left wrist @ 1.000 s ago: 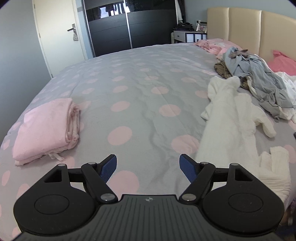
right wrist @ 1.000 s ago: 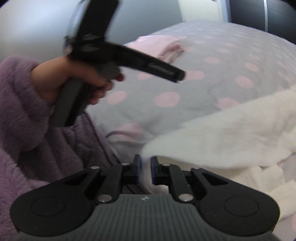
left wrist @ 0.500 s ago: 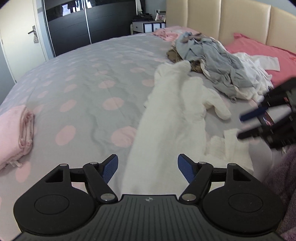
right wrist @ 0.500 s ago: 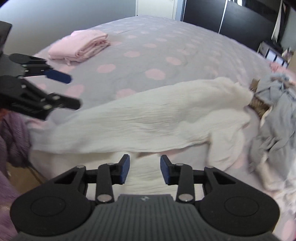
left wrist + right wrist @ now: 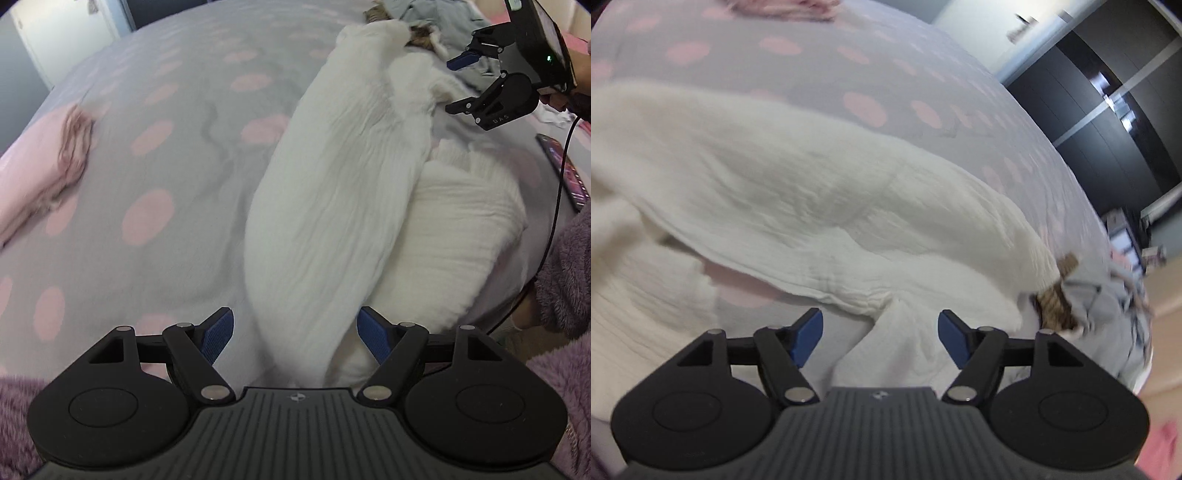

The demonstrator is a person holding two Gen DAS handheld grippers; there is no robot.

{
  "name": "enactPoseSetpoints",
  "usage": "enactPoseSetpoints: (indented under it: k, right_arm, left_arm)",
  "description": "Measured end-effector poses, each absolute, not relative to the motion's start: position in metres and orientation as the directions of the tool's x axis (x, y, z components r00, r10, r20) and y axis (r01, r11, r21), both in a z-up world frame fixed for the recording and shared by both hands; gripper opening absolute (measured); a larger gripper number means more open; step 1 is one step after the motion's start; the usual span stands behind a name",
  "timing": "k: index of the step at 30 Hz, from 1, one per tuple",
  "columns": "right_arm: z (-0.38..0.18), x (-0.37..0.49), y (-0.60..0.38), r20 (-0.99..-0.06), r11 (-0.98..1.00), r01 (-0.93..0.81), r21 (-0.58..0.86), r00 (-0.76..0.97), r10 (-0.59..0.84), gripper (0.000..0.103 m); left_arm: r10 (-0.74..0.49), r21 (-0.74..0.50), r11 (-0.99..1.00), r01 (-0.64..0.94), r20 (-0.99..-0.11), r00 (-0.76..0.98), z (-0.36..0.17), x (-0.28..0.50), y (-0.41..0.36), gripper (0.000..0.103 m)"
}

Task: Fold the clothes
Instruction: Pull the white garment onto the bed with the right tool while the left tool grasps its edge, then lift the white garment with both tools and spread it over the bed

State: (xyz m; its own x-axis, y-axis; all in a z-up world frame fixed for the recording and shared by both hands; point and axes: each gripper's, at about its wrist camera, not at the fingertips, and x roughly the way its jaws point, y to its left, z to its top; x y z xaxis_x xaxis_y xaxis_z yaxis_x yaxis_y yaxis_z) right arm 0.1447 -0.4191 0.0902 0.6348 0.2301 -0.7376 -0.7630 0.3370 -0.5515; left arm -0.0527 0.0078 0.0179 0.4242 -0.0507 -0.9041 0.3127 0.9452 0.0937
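Spreading wide, the right gripper [image 5: 880, 338] has its jaws opening above a fold of the white garment [image 5: 820, 206], pads clear of the cloth; the left gripper [image 5: 296, 338] hangs with jaws spread too, nothing pinched, over the garment's near end. That garment lies stretched along the spotted bed [image 5: 177, 122], beside a folded pink stack [image 5: 37, 173] and near the unfolded pile [image 5: 1108, 295]. To my eye the best move is pinching single edges, low and square, then lifting evenly.
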Motion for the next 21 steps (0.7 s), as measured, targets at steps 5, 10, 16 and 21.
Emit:
enactPoseSetpoints:
  k: [5,10,16,21]
  right_arm:
    - [0.067,0.168,-0.408,-0.727,0.253,-0.766,-0.590,0.641,0.246,0.067]
    - [0.075,0.185,-0.393,-0.738,0.295,-0.777,-0.557,0.625,0.254,0.021]
    - [0.150,0.191,-0.397,-0.556,0.545,-0.606,-0.579,0.783,0.279,0.018]
    - [0.228,0.176,-0.400,-0.381,0.658,-0.456,-0.600,0.885,0.267,0.018]
  left_arm:
    - [-0.016,0.090,0.962,0.258,-0.925,0.380,0.009,-0.052,0.016,0.073]
    - [-0.041,0.061,0.962,0.264,-0.931,0.364,0.004,-0.051,0.015,0.069]
    - [-0.098,0.008,0.969,0.246,-0.903,0.417,0.003,-0.042,0.010,0.038]
    - [-0.112,0.006,0.974,0.225,-0.855,0.507,0.016,-0.029,0.009,0.019]
